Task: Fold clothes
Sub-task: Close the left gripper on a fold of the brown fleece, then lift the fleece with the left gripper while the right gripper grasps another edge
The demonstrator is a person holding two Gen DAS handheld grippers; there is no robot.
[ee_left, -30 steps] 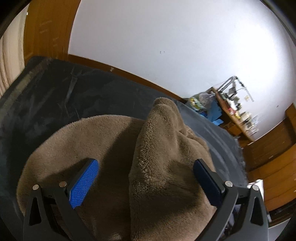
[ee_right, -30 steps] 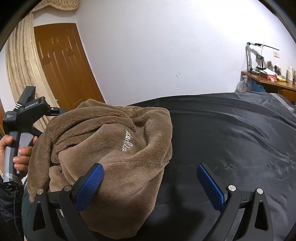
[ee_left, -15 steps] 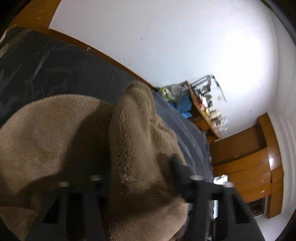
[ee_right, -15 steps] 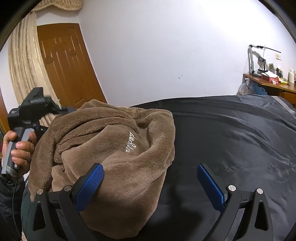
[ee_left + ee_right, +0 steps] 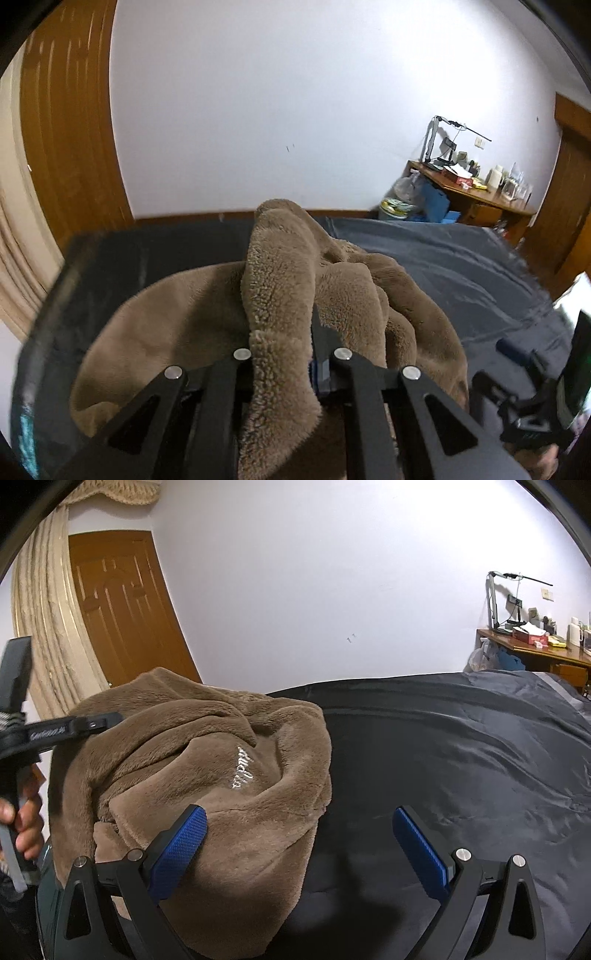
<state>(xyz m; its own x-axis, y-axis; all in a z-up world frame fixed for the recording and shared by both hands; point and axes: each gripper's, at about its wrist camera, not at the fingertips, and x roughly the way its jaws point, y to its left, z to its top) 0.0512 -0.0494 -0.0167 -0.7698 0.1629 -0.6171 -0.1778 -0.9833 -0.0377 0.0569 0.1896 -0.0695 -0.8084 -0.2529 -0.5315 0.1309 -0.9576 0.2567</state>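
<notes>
Covering the bed, a dark sheet (image 5: 461, 760) runs to a white wall, with a wooden door (image 5: 122, 605) left and a cluttered desk (image 5: 535, 651) right. Brown fleece (image 5: 207, 775) lies bunched at the sheet's left. Left gripper (image 5: 282, 350) is closing, pinching a fleece fold; its pads are hidden. Right gripper (image 5: 299, 843) stands wide, holding nothing.

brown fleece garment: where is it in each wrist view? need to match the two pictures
Left wrist: brown fleece garment fills the lower centre, a ridge of it pinched in the closing left gripper.
Right wrist: the garment is heaped lower left, white embroidered lettering facing the camera; the open right gripper has one finger against it.
Shared landmark: wooden desk with the desk lamp, at right by the white wall.
</notes>
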